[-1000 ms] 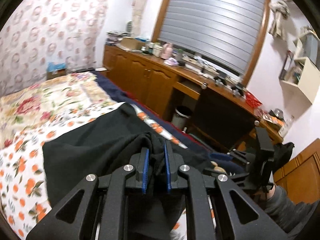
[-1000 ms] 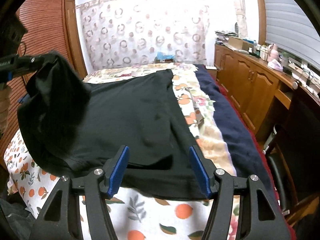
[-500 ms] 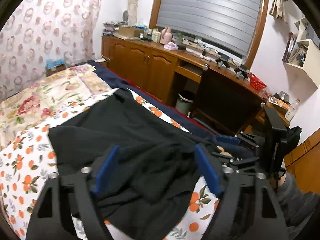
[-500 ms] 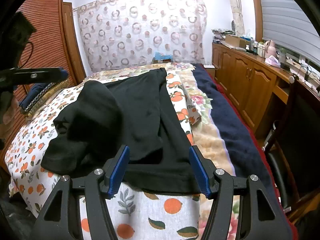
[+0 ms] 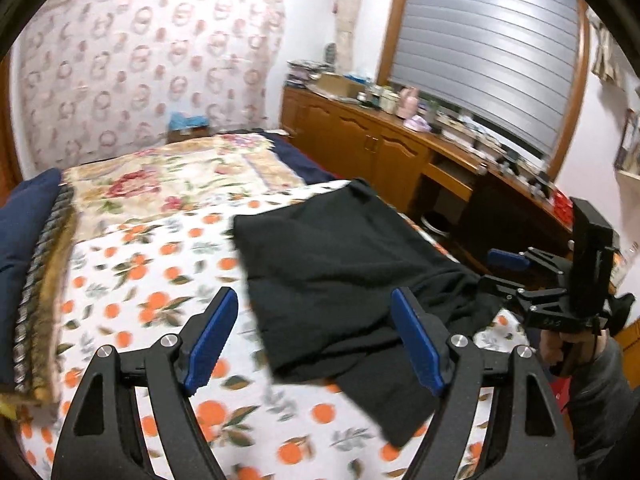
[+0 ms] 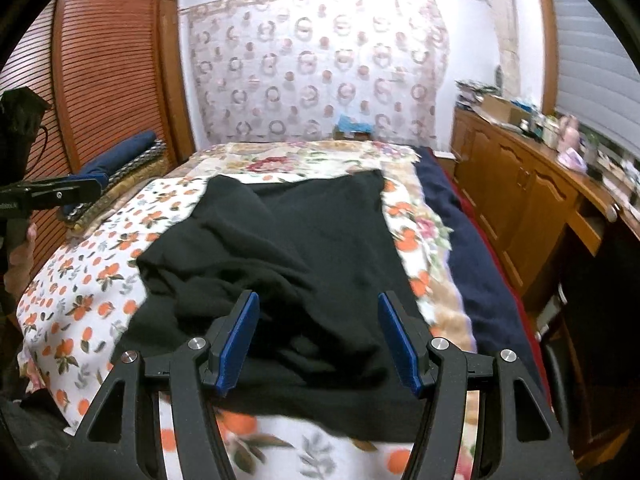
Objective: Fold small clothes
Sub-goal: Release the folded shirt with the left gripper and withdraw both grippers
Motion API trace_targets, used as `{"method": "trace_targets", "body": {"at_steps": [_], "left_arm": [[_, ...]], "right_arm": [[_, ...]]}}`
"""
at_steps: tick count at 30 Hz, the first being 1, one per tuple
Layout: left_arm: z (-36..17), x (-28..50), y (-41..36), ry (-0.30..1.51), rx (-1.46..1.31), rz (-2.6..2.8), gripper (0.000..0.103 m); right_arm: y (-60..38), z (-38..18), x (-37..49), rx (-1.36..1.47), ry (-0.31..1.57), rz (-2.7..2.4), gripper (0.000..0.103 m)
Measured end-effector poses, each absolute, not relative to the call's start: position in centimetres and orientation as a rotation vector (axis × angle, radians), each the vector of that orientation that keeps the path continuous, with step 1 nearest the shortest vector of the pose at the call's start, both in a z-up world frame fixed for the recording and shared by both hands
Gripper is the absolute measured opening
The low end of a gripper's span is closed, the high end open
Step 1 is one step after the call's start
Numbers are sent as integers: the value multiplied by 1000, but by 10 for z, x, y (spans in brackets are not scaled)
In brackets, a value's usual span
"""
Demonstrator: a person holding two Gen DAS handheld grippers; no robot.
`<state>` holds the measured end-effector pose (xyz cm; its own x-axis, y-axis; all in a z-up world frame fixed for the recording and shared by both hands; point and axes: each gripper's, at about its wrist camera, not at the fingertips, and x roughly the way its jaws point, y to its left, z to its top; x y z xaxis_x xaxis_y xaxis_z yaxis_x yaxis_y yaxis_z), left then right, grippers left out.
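The black garment (image 6: 280, 264) is taken as the landmark; it is laid on the orange-print sheet (image 6: 80, 280) of the bed, partly folded, with a rumpled fold heaped over its left half and a straight hem along its near edge.

To the left of the garment, in the right wrist view, the left gripper (image 6: 86, 190) is seen side-on and held above the sheet, apart from the cloth. In the left wrist view the left gripper (image 5: 316, 340) is shown with its jaws spread wide, having just been opening; nothing is clamped between the blue pads (image 5: 210, 338), and the garment's near corner is seen past the right pad, though contact there cannot be judged because of blur.

Over the garment's near hem, the right gripper (image 6: 318, 340) is held with its jaws well apart and nothing is gripped. To the right of the garment, a wooden cabinet (image 6: 520, 184) is seen along the wall.
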<state>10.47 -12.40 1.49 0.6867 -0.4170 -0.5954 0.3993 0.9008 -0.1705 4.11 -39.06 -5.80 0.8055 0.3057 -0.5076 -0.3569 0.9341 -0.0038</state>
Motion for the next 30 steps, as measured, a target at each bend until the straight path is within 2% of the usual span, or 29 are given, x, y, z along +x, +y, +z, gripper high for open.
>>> {"method": "trace_targets", "body": {"at_steps": [13,17,30], "left_arm": [[-4,91,-68,653,-38,-276,80],[-9,86,-59,609,-19,-216,80],[-26,77,-45,627,-38,-205,80]], "right_arm": [[-313,-51,81,-203,535,519,64],[-300,-54,91,-231,554,554,64],[-258,-68,119,-355,651,661,64]]}}
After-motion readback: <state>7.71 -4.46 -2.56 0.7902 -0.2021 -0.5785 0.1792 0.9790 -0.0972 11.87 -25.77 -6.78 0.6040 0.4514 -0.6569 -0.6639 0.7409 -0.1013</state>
